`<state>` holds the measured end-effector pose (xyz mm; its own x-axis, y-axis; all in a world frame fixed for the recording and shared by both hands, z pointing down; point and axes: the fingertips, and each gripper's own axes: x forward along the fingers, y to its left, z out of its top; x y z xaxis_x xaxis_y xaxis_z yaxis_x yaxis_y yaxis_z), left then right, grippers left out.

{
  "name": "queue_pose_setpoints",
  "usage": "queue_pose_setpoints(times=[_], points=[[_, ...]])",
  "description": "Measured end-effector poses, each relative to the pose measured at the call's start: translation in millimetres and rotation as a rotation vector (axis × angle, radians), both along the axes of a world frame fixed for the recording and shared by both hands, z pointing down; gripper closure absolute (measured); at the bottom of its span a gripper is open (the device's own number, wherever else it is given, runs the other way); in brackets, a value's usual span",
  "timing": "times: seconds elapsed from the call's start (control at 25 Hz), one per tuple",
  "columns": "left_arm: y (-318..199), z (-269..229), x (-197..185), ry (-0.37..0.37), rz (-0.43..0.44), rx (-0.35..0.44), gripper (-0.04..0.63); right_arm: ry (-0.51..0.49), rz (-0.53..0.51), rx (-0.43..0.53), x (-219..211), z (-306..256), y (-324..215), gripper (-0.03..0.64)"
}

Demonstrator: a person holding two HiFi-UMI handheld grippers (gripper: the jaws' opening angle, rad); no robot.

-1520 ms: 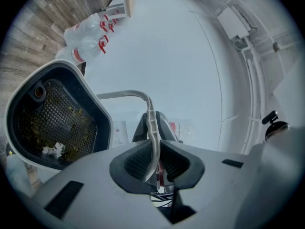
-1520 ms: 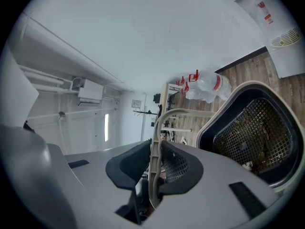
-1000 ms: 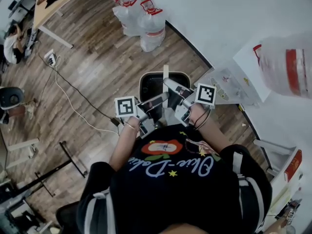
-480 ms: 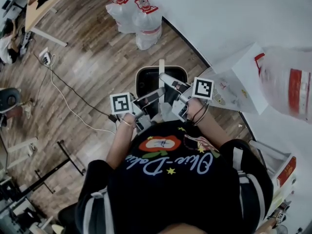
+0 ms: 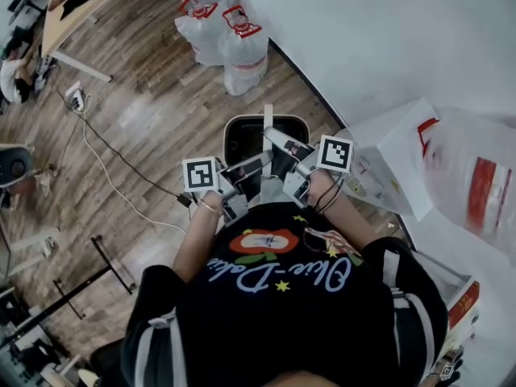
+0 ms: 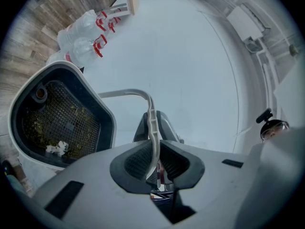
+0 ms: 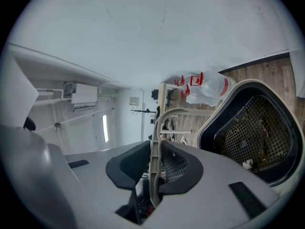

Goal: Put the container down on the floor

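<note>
The left gripper (image 6: 153, 160) is clamped on the thin pale plastic bail handle (image 6: 150, 120) at the lower centre of its view, and the right gripper (image 7: 155, 168) is closed on the same handle. From it the white-rimmed, dark-lined plastic container (image 5: 227, 135) with a black mesh basket (image 6: 62, 118) is hung at the centre of the head view, over the wooden plank floor (image 5: 145, 119). It is judged stiff and probably light. The narrow handle could swivel, so a firm two-point hold near its middle is advised.

The wooden floor (image 5: 153, 119) is carrying several large water bottles (image 5: 240, 43) (red-handled, clustered by the wall), and a cable (image 5: 113, 168) is trailing across its planks.
</note>
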<state>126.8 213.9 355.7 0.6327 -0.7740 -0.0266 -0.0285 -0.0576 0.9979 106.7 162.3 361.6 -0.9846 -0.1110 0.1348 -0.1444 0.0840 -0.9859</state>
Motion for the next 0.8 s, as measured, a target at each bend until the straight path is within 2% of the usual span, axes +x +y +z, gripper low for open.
queue_pose_setpoints(times=[0.16, 0.52, 0.8], points=[[-41.8, 8.3, 6.2, -0.032, 0.006, -0.017, 0.546, -0.012, 0.01, -0.015, 7.2, 5.5, -42.2, 0.551], [-41.4, 11.1, 5.1, -0.045, 0.011, -0.021, 0.546, -0.007, 0.035, -0.008, 8.1, 9.7, -41.5, 0.551], [-43.6, 8.1, 6.3, -0.052, 0.06, -0.005, 0.546, -0.029, 0.083, -0.017, 9.3, 6.5, -43.2, 0.551]])
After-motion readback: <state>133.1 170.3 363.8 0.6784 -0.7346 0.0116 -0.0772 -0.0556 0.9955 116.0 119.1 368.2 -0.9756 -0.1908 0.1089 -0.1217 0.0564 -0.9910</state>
